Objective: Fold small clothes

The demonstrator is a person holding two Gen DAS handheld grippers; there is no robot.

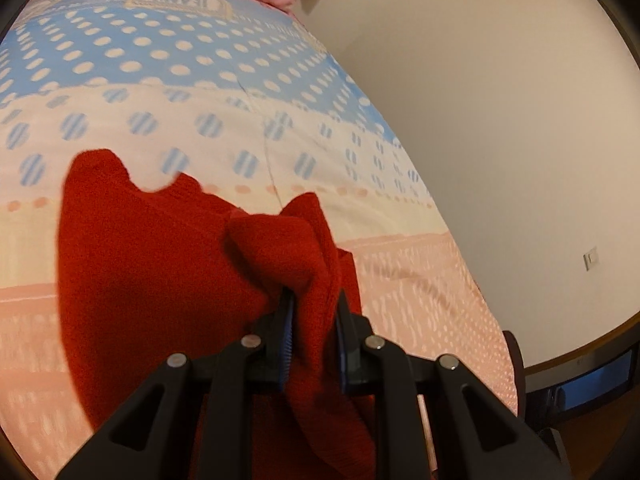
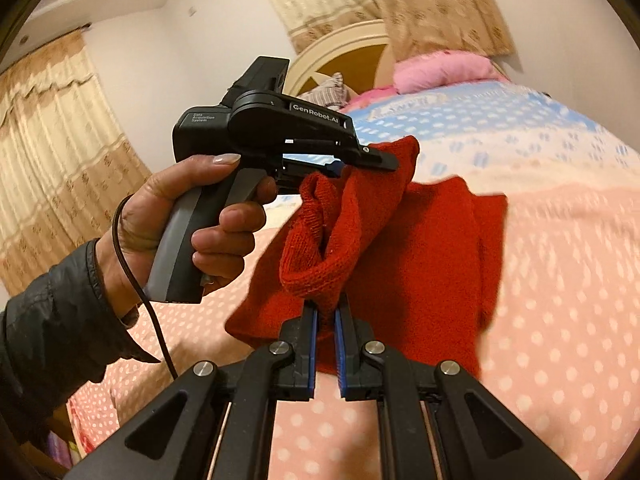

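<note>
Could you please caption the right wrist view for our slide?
Both tongs, left and right, clamp a red knit sweater above the polka-dot bedspread.

Red knit garment runs under left gripper & off frame bottom, so lower part hidden. Bedspread blurred beside the fingers, print smeared. In right wrist view, garment edge behind right gripper blurred; left gripper's tips buried in cloth. Sleeve cut by frame edge.
</note>
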